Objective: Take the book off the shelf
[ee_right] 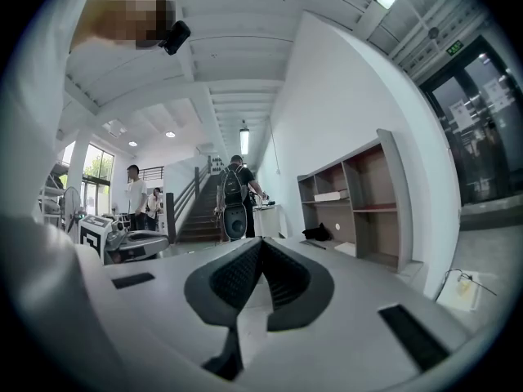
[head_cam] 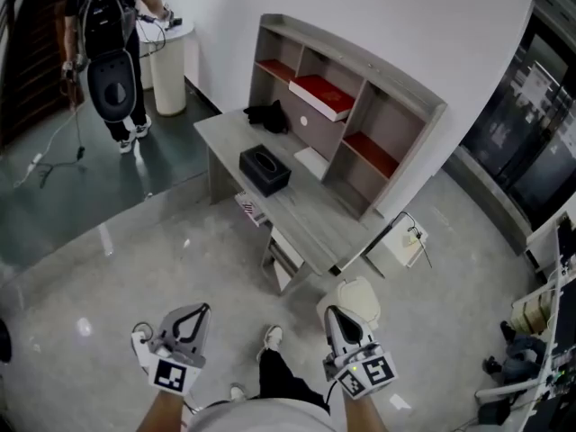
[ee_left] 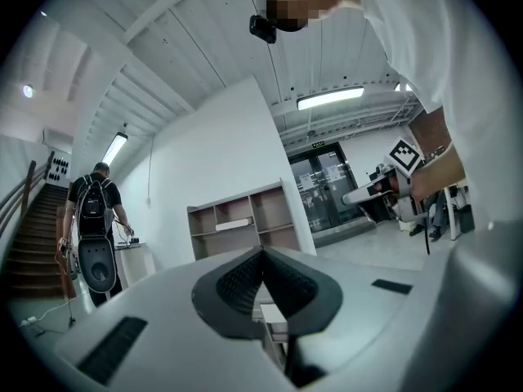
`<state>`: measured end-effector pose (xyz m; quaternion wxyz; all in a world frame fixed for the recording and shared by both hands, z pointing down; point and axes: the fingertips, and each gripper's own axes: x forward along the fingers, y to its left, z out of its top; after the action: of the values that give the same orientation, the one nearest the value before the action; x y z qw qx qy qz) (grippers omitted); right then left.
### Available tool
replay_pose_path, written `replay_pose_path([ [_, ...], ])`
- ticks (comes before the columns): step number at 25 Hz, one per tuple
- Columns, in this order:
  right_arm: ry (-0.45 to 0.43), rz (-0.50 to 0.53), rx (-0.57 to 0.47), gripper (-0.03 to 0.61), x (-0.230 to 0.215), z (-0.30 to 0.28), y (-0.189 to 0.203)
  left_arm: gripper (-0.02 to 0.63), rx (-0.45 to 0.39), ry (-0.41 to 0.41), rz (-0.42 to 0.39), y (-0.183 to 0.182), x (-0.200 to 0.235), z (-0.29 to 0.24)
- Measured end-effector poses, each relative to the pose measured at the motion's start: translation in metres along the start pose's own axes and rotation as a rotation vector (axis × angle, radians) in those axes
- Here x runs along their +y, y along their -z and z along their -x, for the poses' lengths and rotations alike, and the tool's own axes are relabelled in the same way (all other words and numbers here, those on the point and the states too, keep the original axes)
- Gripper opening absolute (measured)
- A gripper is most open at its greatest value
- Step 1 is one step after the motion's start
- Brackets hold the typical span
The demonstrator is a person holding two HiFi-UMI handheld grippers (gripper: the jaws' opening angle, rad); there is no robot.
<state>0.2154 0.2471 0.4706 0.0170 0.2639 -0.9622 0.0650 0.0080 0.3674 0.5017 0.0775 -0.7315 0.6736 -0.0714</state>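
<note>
Nearest, the left claw (head_cam: 198, 311) and the right claw (head_cam: 335, 315) are hanging closed and empty, well short of the bench (head_cam: 306, 212). Farther off, the red book (head_cam: 322, 94) is lying in the upper middle compartment of the shelf (head_cam: 407, 156).

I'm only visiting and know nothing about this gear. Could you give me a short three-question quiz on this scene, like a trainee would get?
1. True or false: the left hand-held gripper is holding the red book.
2. The black tissue box stands: A) on the desk, B) on the floor, C) inside the shelf.
3. Fill in: the jaws of the right hand-held gripper are ___ (open or shut).

Key
1. False. The book lies in a compartment of the shelf, and the gripper is empty and well away from the desk.
2. A.
3. Shut, with nothing between them.
</note>
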Motion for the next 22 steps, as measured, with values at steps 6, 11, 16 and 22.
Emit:
replay_pose_path([
  [6, -0.042, -0.019, -0.023, 0.023, -0.056, -0.078, 0.001, 0.017, 0.055, -0.017, -0.008, 0.022, 0.025, -0.074],
  [11, -0.105, -0.068, -0.048, 0.023, -0.114, -0.154, -0.029, 0.017, 0.034, -0.026, -0.047, 0.000, 0.053, -0.174],
  [16, -0.193, -0.074, -0.088, 0.023, -0.156, -0.211, -0.062, 0.017, 0.001, -0.005, -0.045, -0.026, 0.056, -0.262],
  [22, -0.146, -0.104, -0.101, 0.023, -0.212, -0.236, -0.067, 0.017, 0.022, 0.029, -0.012, -0.021, 0.060, -0.318],
])
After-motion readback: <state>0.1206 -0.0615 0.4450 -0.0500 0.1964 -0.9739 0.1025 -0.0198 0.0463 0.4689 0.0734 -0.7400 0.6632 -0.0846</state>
